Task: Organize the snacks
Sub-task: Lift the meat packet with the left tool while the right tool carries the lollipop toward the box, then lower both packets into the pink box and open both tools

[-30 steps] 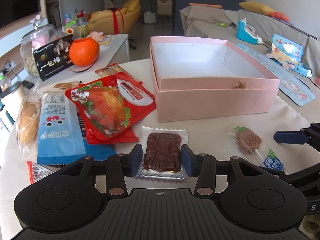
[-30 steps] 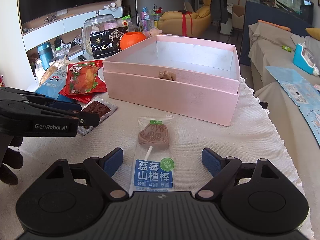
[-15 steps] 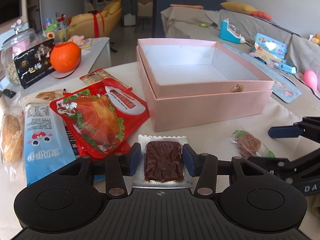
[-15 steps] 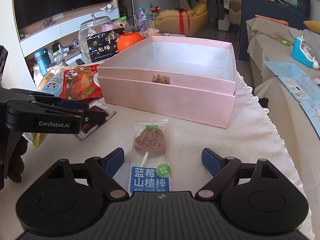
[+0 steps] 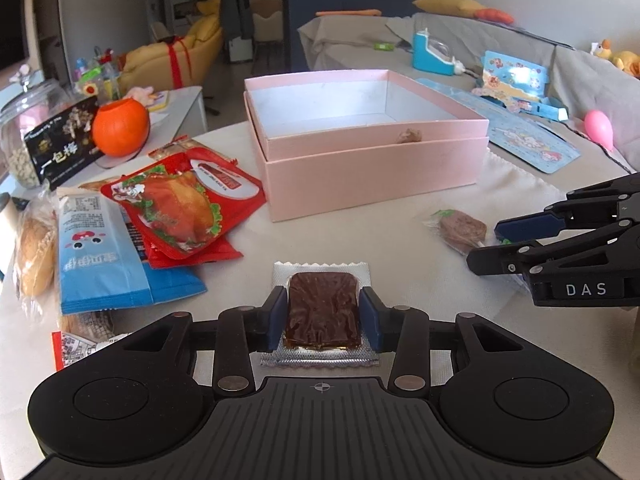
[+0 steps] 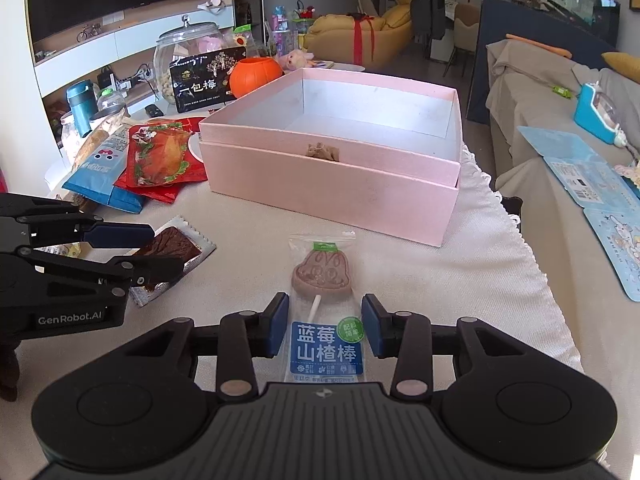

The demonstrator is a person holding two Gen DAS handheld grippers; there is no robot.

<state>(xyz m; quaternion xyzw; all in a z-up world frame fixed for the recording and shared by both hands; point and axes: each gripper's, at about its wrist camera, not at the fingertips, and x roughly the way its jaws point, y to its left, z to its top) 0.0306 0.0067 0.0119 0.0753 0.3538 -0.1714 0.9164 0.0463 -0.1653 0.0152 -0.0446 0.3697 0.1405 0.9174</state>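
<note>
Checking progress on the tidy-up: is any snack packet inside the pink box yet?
No: the pink box shows only its bare white floor.

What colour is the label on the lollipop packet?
Blue with white characters on the clear lollipop packet; clearest in the right wrist view.

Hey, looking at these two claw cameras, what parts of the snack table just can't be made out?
- Left wrist view: near end of the brown snack bar, hidden by the camera body.
- Right wrist view: bottom of the lollipop packet, same cause.
- Both views: pink box floor nearest us, behind its front wall.
</note>
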